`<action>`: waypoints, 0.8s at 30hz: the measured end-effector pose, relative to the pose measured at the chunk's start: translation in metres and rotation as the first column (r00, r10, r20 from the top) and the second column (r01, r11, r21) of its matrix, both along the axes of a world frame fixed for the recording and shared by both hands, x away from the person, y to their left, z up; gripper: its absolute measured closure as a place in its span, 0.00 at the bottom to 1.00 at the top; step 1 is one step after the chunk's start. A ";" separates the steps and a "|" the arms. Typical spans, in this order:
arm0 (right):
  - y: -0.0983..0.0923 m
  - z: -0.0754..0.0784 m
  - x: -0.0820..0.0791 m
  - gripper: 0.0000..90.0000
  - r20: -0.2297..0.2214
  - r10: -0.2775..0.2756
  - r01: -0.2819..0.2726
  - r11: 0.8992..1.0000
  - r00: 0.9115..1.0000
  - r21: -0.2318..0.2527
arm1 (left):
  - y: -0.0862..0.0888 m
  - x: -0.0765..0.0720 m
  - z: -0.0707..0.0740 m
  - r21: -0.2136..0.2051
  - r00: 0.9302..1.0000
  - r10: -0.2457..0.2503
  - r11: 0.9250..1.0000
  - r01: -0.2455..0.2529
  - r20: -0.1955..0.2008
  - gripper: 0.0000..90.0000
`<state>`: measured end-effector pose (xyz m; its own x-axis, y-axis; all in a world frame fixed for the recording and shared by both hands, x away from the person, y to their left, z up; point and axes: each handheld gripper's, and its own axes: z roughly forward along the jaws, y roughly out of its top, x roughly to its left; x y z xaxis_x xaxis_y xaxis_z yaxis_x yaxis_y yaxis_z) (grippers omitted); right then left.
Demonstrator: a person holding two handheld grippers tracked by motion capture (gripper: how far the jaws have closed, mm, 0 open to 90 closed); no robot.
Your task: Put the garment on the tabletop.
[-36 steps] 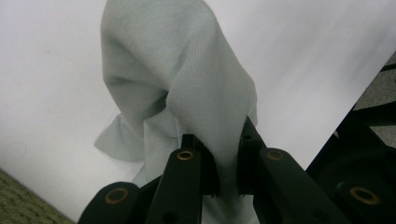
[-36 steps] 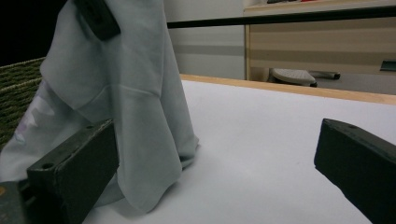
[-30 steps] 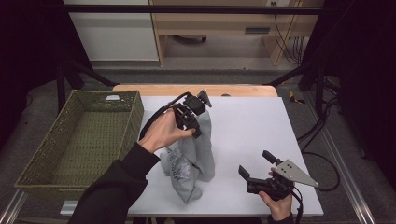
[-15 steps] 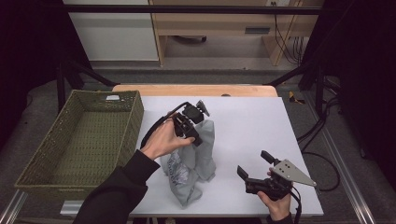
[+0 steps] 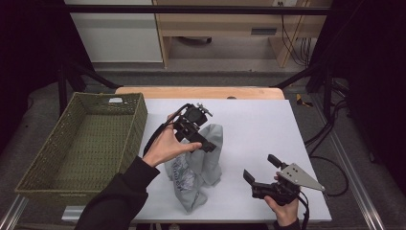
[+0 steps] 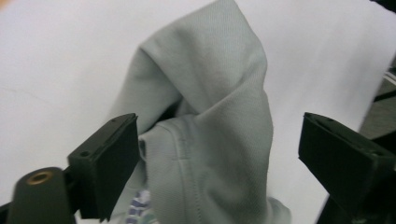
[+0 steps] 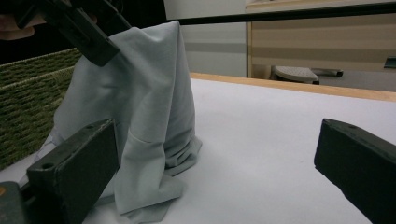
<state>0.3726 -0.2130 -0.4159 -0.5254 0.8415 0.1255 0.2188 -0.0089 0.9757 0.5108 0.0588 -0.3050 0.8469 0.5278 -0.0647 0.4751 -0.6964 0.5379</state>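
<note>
One camera sits high above the near edge of the table (image 5: 268, 120) and looks forward and down, far enough back to see the whole tabletop. The left gripper view rides on its gripper, very close, looking down at the grey garment (image 6: 210, 121). The right gripper view sits low near the table's front right corner, looking across it. All three see that garment (image 5: 201, 163) (image 7: 140, 107).

The grey garment (image 5: 198, 165) at frame centre is soft, matt knit cloth with stitched seams — printed near its lower folds. The basket (image 5: 79, 143) at left is rough woven green fibre. The tabletop (image 5: 268, 124) looks smooth, matt white — edged with pale wood. The gripper pads (image 6: 109, 158) are matt black plastic.
</note>
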 end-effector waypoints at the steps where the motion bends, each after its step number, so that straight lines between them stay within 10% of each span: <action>1: 0.001 0.000 0.000 0.00 -0.004 -0.003 0.003 1.000 1.000 0.005 | 0.001 -0.002 0.002 -0.015 1.000 -0.006 1.000 0.006 0.006 0.11; 16: 0.000 0.000 0.000 0.00 0.006 -0.002 0.002 1.000 1.000 -0.002 | 0.030 -0.026 0.014 -0.169 0.995 0.018 0.986 -0.002 0.095 0.06; 24: -0.001 0.000 0.000 0.00 0.003 -0.001 0.001 1.000 1.000 -0.002 | 0.056 -0.033 0.003 -0.316 0.971 0.143 0.946 -0.077 0.190 0.06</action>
